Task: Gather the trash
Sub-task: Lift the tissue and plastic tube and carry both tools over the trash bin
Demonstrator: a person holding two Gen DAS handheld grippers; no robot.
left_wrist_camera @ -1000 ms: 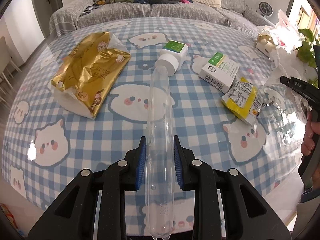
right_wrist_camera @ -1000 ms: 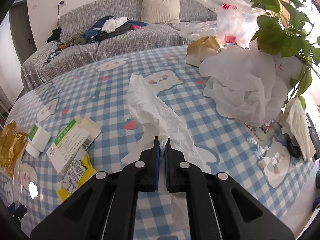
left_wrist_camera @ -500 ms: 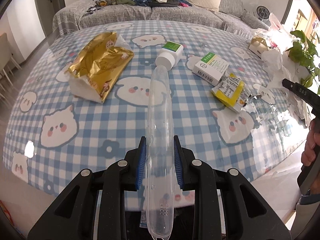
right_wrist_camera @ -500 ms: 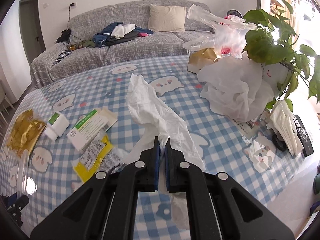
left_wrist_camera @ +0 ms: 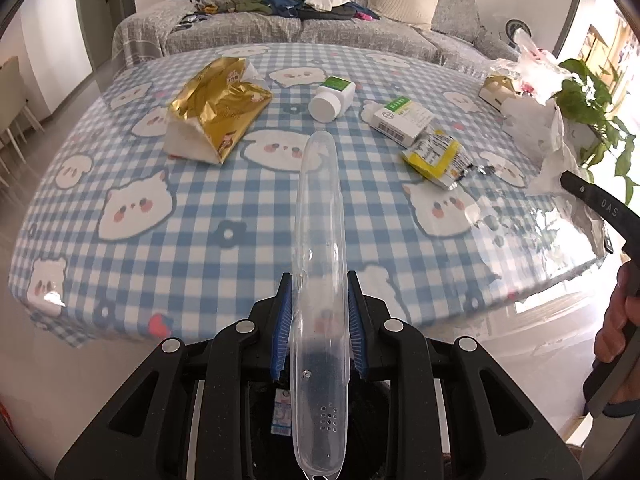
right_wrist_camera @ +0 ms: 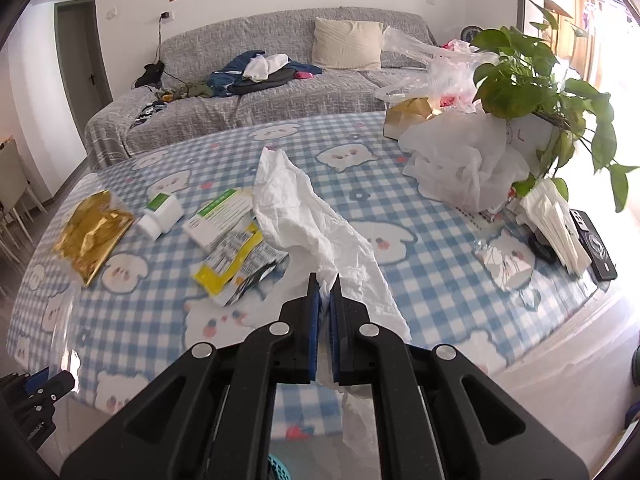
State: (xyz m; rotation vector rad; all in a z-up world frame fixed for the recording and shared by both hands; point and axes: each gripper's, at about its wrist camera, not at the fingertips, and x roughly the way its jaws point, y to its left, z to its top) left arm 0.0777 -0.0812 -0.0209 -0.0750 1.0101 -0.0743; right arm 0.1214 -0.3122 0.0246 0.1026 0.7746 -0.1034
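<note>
Bright daylight floods from the right, blowing out that edge and glaring on the tablecloth (left_wrist_camera: 520,232); fisheye curves borders.

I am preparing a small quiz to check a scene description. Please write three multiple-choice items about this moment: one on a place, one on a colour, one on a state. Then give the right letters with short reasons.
1. Where does the white pill bottle lie?
A. On the table between the gold bag and the medicine box
B. On the sofa
C. Inside the left gripper

2. What colour is the crumpled snack wrapper beside the medicine box?
A. Red
B. Yellow
C. Purple

3. What is the state of the right gripper?
A. Wide open and holding nothing
B. Shut on a white tissue
C. Shut on a clear plastic case

Answers:
1. A, it lies on its side on the checked cloth between those two.
2. B, its printed face is yellow.
3. B, the blue pads pinch the tissue; the left gripper holds the clear plastic case.
</note>
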